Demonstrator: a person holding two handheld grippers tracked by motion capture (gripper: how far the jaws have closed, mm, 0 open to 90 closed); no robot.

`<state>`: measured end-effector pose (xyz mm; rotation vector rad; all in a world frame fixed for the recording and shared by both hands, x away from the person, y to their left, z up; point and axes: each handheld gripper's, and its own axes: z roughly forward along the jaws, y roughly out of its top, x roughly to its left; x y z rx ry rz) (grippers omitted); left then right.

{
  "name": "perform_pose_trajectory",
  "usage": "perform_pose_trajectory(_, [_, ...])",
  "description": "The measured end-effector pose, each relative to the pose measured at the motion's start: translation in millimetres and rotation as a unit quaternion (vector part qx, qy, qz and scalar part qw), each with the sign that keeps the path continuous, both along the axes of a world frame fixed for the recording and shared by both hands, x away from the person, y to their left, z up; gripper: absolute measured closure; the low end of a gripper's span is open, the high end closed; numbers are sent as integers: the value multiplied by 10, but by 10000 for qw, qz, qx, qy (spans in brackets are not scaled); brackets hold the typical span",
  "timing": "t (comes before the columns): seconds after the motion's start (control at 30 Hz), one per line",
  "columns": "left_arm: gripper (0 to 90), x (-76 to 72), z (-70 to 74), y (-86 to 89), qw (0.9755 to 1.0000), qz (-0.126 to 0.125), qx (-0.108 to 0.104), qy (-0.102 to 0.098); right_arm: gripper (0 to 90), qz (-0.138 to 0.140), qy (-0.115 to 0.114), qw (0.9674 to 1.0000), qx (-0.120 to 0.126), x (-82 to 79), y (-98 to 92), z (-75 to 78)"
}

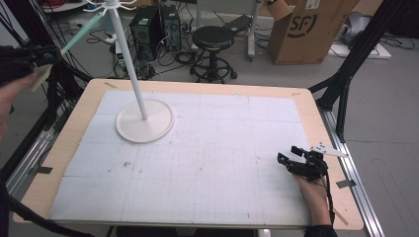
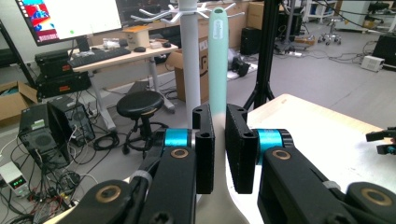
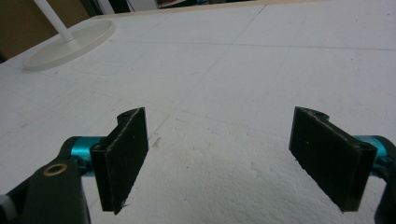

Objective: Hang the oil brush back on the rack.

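High view: a mint-green spatula slants through the air off the table's far-left corner, its tip close to the hooks atop the white rack. The left gripper holds it by its pale end at the left edge. In the left gripper view the left gripper has both jaws pressed on the spatula, whose green handle rises just beside the rack pole. The rack's round base stands on the far-left part of the white mat. The right gripper rests low over the mat's near-right area, well apart from the rack. In the right gripper view the right gripper has its jaws spread wide over bare mat.
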<state>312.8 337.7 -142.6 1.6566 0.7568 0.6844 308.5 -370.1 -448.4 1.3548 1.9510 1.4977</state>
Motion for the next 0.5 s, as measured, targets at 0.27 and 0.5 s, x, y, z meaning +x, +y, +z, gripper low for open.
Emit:
perform_pose_trajectory(0.27, [824,3,-18,9,10000,36,29,38,188,3,6,10000,9,0,0,0])
perform_pose_trajectory(0.5, [824,15,-48,32,9999,74,16,75,188,4,3,10000,2,0,-1,0])
